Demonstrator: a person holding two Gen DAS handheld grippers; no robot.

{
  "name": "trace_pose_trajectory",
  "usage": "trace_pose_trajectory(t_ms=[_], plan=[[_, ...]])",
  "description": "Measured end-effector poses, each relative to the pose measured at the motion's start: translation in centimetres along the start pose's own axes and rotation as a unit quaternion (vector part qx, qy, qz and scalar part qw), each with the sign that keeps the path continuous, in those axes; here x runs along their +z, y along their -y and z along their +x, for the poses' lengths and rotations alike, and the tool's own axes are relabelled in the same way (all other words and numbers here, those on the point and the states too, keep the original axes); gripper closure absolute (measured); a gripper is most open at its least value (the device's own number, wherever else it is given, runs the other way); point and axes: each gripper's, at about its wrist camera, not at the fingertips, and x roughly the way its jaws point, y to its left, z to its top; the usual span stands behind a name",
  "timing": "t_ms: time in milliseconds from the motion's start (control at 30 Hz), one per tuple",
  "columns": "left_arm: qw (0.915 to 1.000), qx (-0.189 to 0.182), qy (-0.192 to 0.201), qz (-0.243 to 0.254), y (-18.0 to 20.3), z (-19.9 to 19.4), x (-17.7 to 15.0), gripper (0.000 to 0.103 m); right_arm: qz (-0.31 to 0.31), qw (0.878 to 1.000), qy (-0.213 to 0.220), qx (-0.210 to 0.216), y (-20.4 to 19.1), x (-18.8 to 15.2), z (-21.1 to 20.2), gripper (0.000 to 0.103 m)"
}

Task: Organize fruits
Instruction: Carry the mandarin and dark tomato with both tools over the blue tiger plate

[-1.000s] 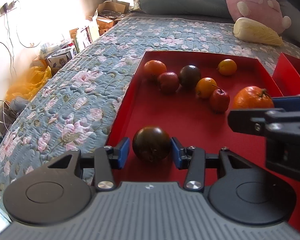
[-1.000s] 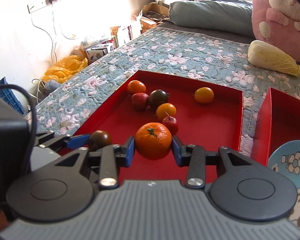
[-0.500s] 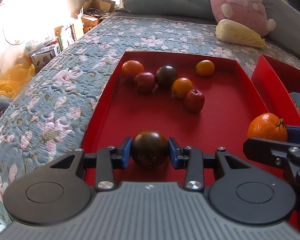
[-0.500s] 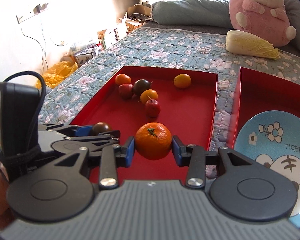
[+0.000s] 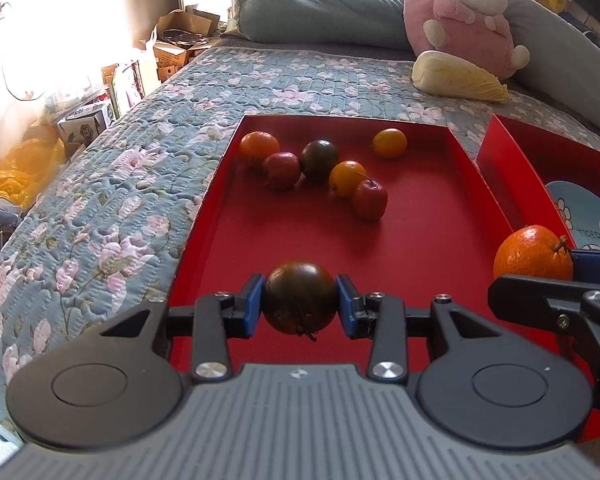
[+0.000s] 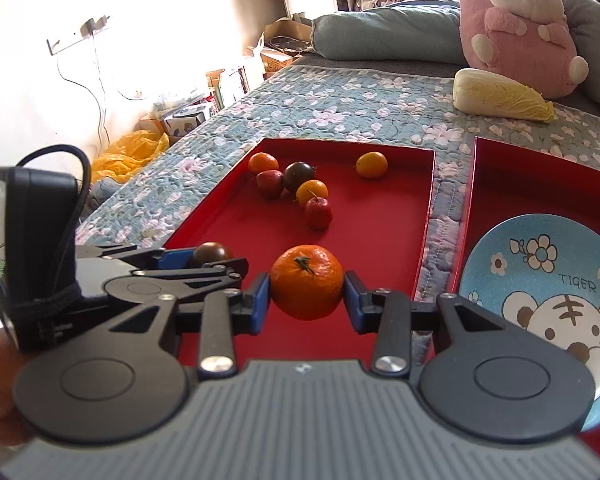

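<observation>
Lettering reading "TIGER" runs across the round blue plate with white flowers and a cartoon tiger face [image 6: 548, 280], which lies inside the right-hand red tray [image 6: 540, 176]; no other writing is legible, and the printing on the small boxes on the floor at far left is too small to read.

From the left: the left tongs [image 5: 300, 304] point forward and downward over the near end of the shallow red rectangular tray [image 5: 420, 232] on the bed's blue quilted floral bedspread [image 5: 140, 184]. Their blue pads [image 5: 253, 306] are clamped on a dark purple-brown round tomato [image 5: 299, 300], which is held between them above the tray floor, stem end turned down. A bit of the person's hand shows at the lower left edge of the right wrist view.

Further back in that tray, six small fruits [image 5: 318, 160] lie loose: an orange one, a red one, a dark one, a yellow-orange one and a red one with a stalk clustered together, and a yellow one apart near the far wall.

To the right, the right tongs [image 6: 306, 296] also point forward and downward, over the near right part of the same tray. Their blue pads [image 6: 352, 300] are closed on a round orange mandarin with a green stem stub [image 6: 307, 286], stem facing up toward the camera. The blue plate sits just right of them, across a strip of bedspread.
</observation>
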Motion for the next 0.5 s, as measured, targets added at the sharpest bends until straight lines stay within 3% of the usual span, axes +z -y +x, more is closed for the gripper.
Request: trace_pose_trajectory(t_ms=[500], plan=[[0.9996, -0.008, 0.028, 0.0, 1.0, -2.6, -0.1, 0.059, -0.007, 1.0, 0.017, 0.007, -0.2, -0.6, -2.7, 0.061]])
